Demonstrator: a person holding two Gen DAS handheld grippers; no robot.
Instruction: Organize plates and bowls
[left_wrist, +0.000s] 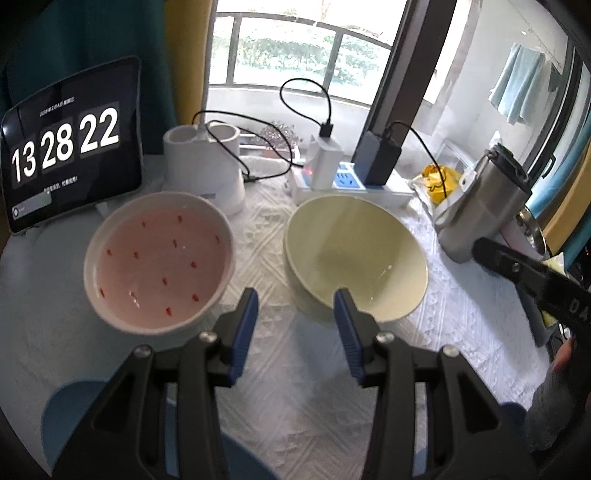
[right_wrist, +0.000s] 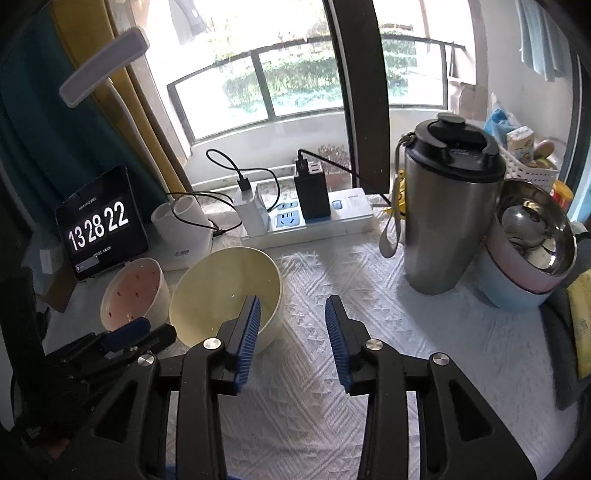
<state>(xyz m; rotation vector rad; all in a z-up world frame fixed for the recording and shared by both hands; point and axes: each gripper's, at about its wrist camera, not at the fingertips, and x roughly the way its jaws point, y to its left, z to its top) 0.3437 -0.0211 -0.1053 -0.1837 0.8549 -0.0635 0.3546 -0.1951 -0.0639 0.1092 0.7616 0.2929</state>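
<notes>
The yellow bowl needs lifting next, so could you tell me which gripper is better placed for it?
Probably the left gripper: it is open, with its right finger already over the yellow bowl rim. The right gripper, also open, sits mostly over bare tablecloth beside it.

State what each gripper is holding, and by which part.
Nothing is held. The left gripper and the right gripper are both open and empty, near the cream bowl.

In the right wrist view the left hand-held gripper (right_wrist: 127, 330) hides the near rim of the pink bowl (right_wrist: 133, 295). The small text on the tablet (left_wrist: 70, 147) is too small to read. The stacked bowls (right_wrist: 532, 258) hold blurred contents.
</notes>
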